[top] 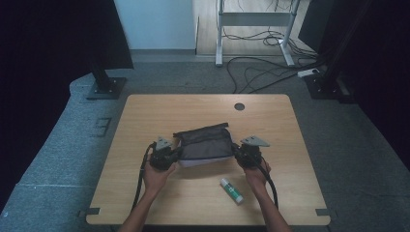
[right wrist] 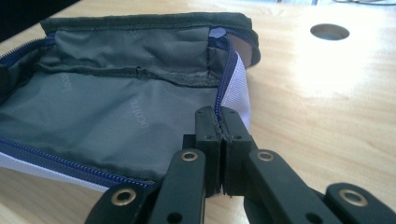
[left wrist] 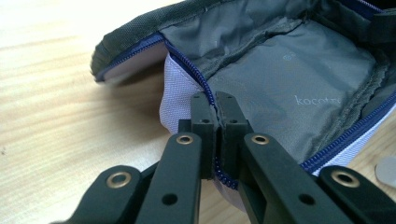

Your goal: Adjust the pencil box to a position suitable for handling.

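Forearms come in over the near edge of the bench (top: 145,108), each hand carrying a tool. Just inside that near edge, toward the right corner, lies a glue stick (top: 231,190) with a green label, on its side and apart from everything else.

At the middle of the bench sits an open pouch (top: 204,146), dark grey outside, grey lining inside, with a blue zipper and a pale lilac side panel. Its flap is folded back toward the far edge, so the inside faces up.

On the pouch's left end, the left tool (top: 175,153) is clamped on the zipper edge; in the left gripper view the two black jaws meet around the blue zipper tape (left wrist: 211,100) where the lilac panel joins the lining. At the pouch's right end, the right tool (top: 238,151) grips the same way: in the right gripper view its jaws are pressed together on the zipper edge (right wrist: 219,112) beside the lilac panel.

The pouch's base rests on the bench between the two tools. A round cable hole (top: 239,106) lies near the far edge, right of centre, well apart from the pouch.
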